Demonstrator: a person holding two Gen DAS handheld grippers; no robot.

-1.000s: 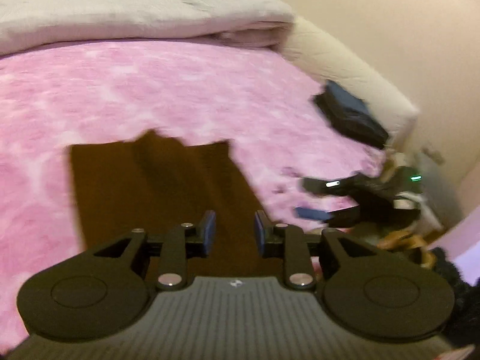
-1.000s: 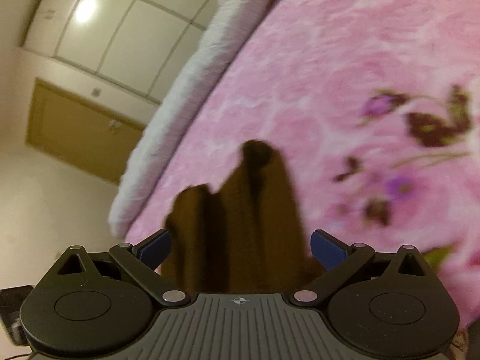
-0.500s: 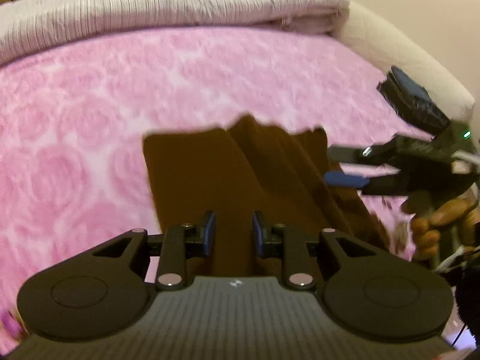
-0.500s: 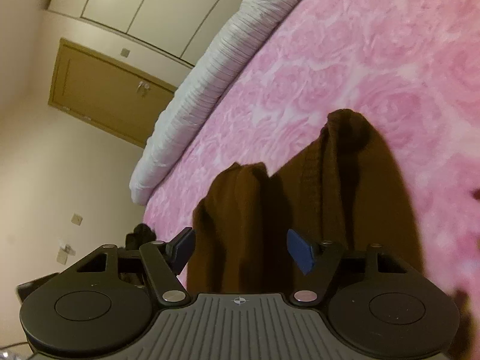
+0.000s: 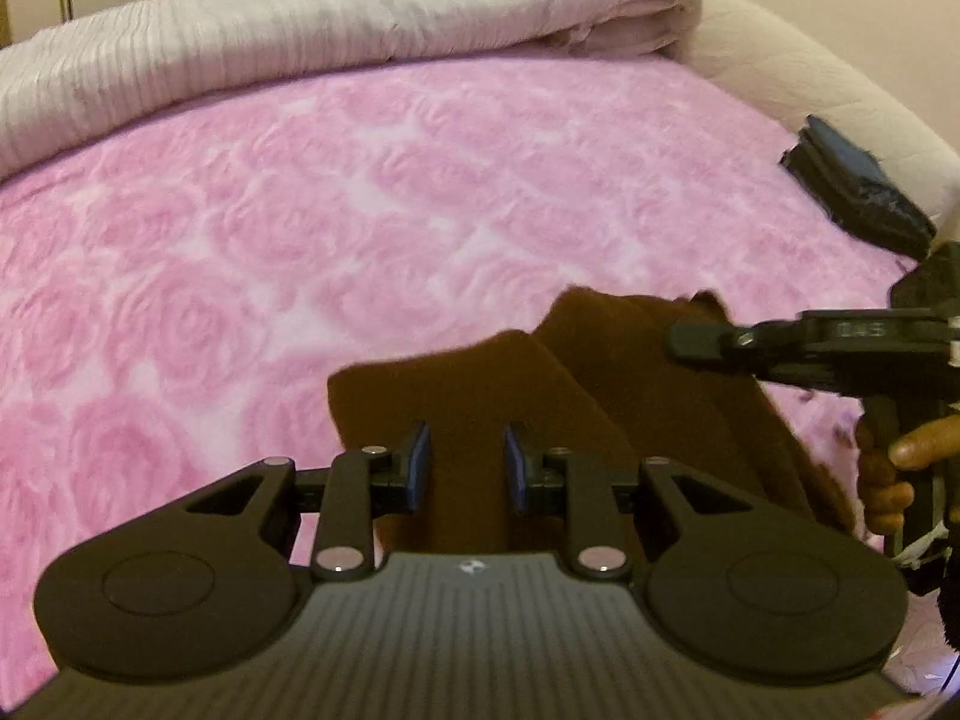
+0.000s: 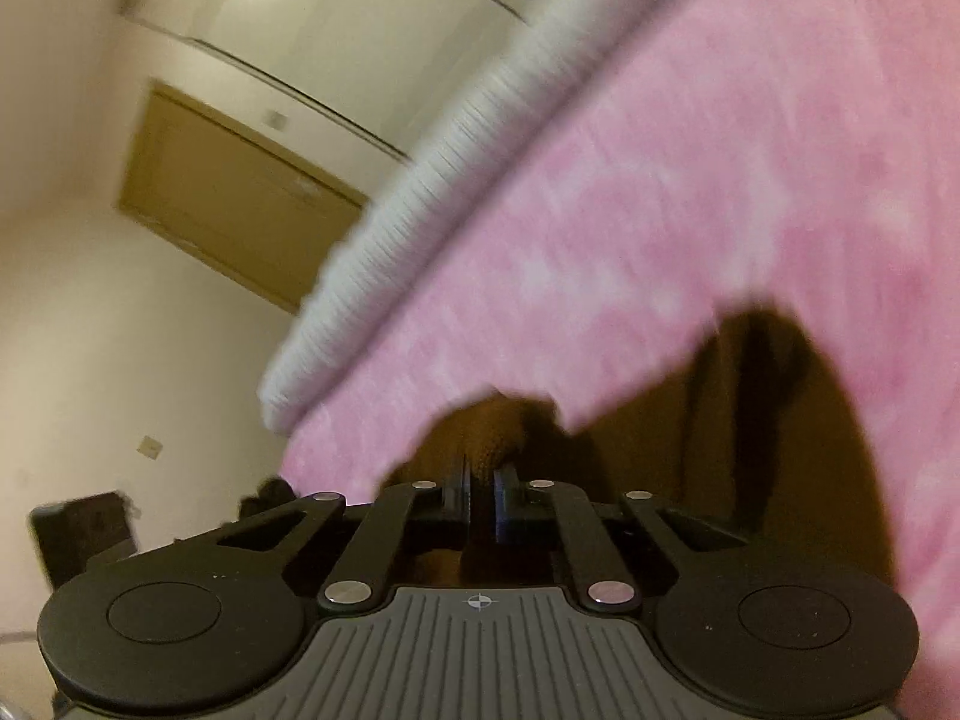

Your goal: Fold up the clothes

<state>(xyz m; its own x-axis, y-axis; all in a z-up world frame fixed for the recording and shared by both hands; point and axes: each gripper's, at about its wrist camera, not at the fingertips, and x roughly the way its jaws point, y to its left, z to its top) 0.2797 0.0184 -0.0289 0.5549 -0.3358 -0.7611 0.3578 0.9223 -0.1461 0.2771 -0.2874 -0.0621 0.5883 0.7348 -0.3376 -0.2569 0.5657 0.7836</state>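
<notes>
A dark brown garment (image 5: 510, 372) lies partly raised on the pink rose-patterned blanket (image 5: 300, 210). My left gripper (image 5: 465, 468) stands over its near edge, jaws narrowly apart with brown cloth filling the gap between the blue pads, and the cloth rises toward them. At the right of the left wrist view, my right gripper (image 5: 678, 341) reaches in level and bites the garment's right edge. In the right wrist view the right gripper (image 6: 480, 474) has its jaws closing tight on a fold of the brown garment (image 6: 780, 420); the picture is blurred.
A rolled grey quilt (image 5: 300, 18) runs along the bed's far side, with a cream padded edge (image 5: 780, 42) beyond. A dark folded item (image 5: 858, 192) rests at the bed's right edge. A person's hand (image 5: 900, 456) grips the right tool. A wooden door (image 6: 228, 198) stands across the room.
The right gripper's jaws went from wide open to shut on the garment's edge. The left gripper moved across the bed with the brown cloth, and the garment's shape shifted.
</notes>
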